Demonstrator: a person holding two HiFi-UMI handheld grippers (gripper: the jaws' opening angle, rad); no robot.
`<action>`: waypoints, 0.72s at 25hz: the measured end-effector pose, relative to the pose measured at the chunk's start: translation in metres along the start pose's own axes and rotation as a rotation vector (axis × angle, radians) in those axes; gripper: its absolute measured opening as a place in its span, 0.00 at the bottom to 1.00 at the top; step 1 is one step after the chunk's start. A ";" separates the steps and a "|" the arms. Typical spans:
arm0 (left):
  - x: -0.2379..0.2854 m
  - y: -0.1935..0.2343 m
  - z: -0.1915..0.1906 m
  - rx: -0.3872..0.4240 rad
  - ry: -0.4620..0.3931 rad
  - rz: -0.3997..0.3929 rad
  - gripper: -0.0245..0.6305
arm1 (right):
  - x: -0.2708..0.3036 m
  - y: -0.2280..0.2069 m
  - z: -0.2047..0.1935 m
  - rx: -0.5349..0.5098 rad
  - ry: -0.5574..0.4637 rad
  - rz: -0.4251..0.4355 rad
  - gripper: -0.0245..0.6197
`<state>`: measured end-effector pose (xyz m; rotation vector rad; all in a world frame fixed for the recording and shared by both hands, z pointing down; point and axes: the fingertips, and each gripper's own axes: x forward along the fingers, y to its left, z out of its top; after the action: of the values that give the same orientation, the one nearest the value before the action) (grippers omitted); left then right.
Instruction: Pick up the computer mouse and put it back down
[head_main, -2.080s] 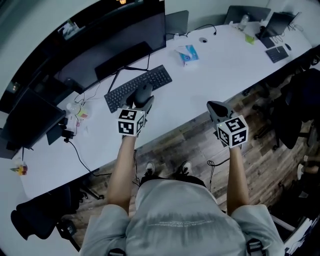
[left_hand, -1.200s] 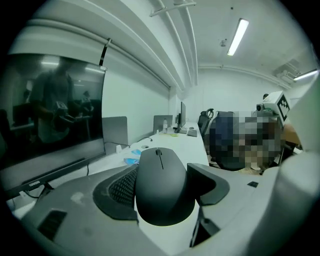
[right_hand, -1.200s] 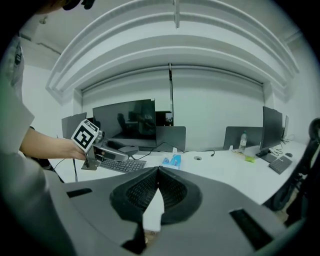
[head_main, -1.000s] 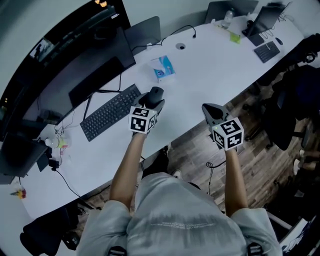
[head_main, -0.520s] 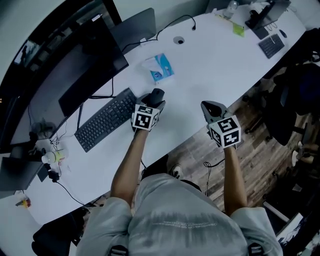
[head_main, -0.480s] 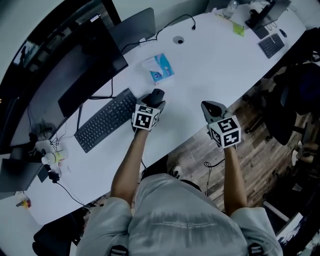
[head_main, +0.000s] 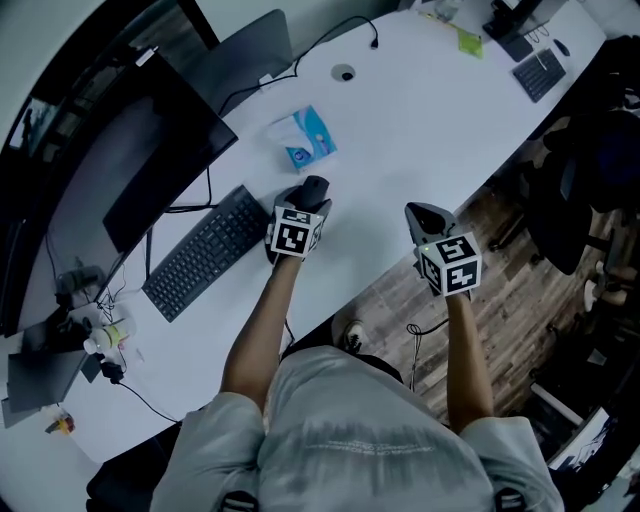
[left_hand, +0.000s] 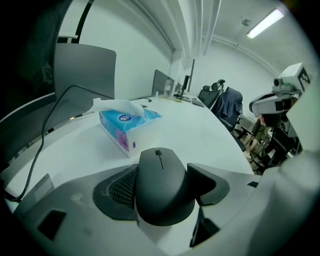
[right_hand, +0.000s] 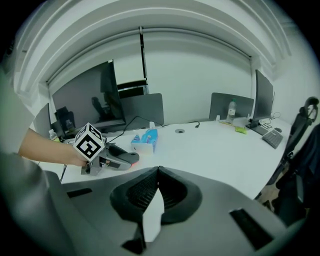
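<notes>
A dark grey computer mouse (left_hand: 162, 186) sits clamped between the two pads of my left gripper (left_hand: 161, 190), its scroll wheel pointing away from me. In the head view the mouse (head_main: 313, 188) is over the white desk (head_main: 420, 110), just right of the black keyboard (head_main: 201, 254); whether it touches the desk I cannot tell. My right gripper (head_main: 425, 218) hovers past the desk's front edge over the wooden floor, jaws shut with nothing between them (right_hand: 156, 186). The right gripper view also shows the left gripper (right_hand: 122, 159) with the mouse low over the desk.
A blue tissue pack (head_main: 300, 141) lies just beyond the mouse, also in the left gripper view (left_hand: 124, 127). A large monitor (head_main: 150, 170) stands behind the keyboard. Office chairs (head_main: 590, 150) crowd the floor at right. A second keyboard (head_main: 543, 72) lies at the desk's far end.
The left gripper has carried the mouse from above the keyboard to the desk area right of it, near the tissue pack. The right gripper has stayed in about the same place.
</notes>
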<state>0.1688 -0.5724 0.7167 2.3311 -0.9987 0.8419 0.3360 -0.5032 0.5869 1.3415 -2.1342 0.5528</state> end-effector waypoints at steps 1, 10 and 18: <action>0.003 0.000 0.000 0.002 0.004 0.001 0.50 | 0.000 -0.002 -0.002 0.001 0.006 -0.005 0.04; 0.016 0.002 0.000 -0.001 0.005 0.050 0.50 | -0.004 -0.019 -0.021 0.069 0.040 -0.039 0.04; 0.011 -0.004 0.003 -0.029 -0.010 -0.024 0.51 | -0.014 -0.015 -0.022 0.109 0.010 -0.038 0.04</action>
<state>0.1790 -0.5766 0.7218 2.3200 -0.9792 0.8023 0.3595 -0.4863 0.5954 1.4314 -2.0925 0.6671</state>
